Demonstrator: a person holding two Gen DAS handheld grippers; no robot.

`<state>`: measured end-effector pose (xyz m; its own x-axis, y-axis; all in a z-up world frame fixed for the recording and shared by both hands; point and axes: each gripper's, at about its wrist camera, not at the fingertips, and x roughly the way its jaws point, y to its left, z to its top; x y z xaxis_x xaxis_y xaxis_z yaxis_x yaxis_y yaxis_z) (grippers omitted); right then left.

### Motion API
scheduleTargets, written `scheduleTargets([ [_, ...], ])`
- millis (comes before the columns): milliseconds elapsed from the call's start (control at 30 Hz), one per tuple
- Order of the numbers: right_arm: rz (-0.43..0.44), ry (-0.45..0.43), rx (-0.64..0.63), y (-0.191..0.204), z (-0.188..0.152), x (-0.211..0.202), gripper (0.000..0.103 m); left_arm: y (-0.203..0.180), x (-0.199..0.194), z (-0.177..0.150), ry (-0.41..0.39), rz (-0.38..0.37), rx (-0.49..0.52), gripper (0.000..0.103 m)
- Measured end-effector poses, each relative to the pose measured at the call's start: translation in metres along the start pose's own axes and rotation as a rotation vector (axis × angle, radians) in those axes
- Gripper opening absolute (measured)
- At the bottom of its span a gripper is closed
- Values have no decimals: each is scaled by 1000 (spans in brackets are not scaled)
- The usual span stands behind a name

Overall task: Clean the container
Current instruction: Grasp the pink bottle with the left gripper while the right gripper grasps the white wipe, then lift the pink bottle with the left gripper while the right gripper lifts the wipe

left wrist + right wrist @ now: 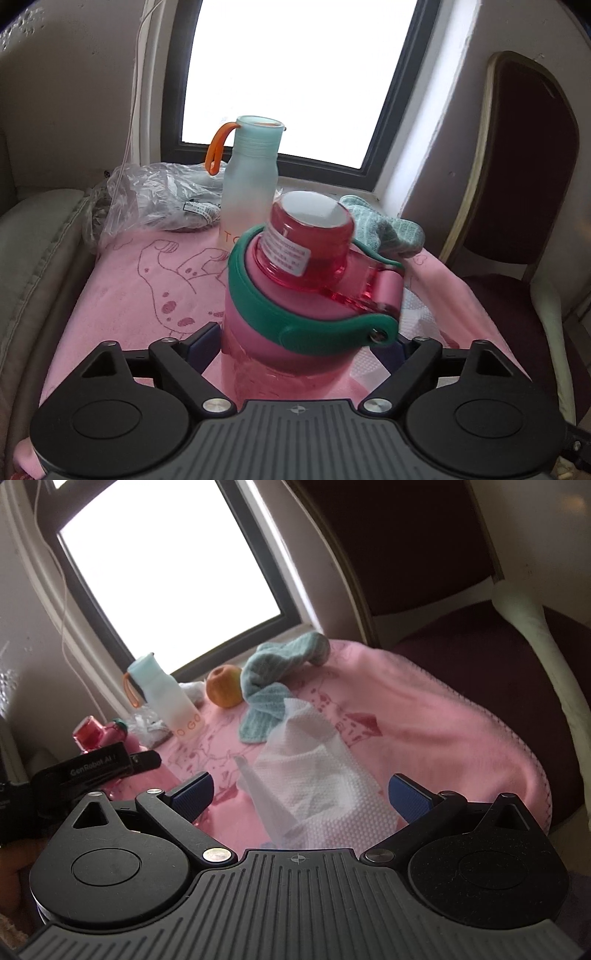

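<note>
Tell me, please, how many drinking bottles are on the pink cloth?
2. The pink bottle stands between the left gripper's fingers, nearest the camera. The frosted bottle with the orange loop stands behind it, near the window. Others may be hidden behind them.

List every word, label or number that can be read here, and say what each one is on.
"GenRobot.AI": side of the left gripper, seen from the right wrist.
"O GO", orange letters, partly cut off: frosted bottle; the left wrist view shows only "TO".
White sticker on the pink bottle's cap: print too small to read.
Tag on the plastic bag: blurred.
</note>
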<state>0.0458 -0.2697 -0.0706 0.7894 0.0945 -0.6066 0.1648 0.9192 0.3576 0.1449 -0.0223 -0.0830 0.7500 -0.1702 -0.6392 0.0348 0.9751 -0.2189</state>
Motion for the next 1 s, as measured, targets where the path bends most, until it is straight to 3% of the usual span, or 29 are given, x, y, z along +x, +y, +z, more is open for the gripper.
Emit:
scheduleTargets([
  [133,-4,9,-4,2,-1,2,103,7,-1,2,19,-2,-2,76],
  [367,-13,-11,-99,21,1,15,102,44,-7,1,24,-130,-58,75],
  [500,-5,51,-281,38,0,56,86,70,-8,-1,26,-203,-128,75],
  [633,14,97,-327,43,7,104,89,88,-5,-2,25,-261,-184,75],
  [733,-13,116,-412,49,11,138,98,98,-4,-2,24,-292,-213,75],
  [867,-135,173,-554,48,12,172,98,102,-5,-4,16,-317,-219,75],
  [933,-138,223,-560,38,15,180,97,103,-5,-5,10,-323,-216,75],
  [1000,-79,270,-514,25,19,182,82,104,-5,-6,5,-326,-216,75],
])
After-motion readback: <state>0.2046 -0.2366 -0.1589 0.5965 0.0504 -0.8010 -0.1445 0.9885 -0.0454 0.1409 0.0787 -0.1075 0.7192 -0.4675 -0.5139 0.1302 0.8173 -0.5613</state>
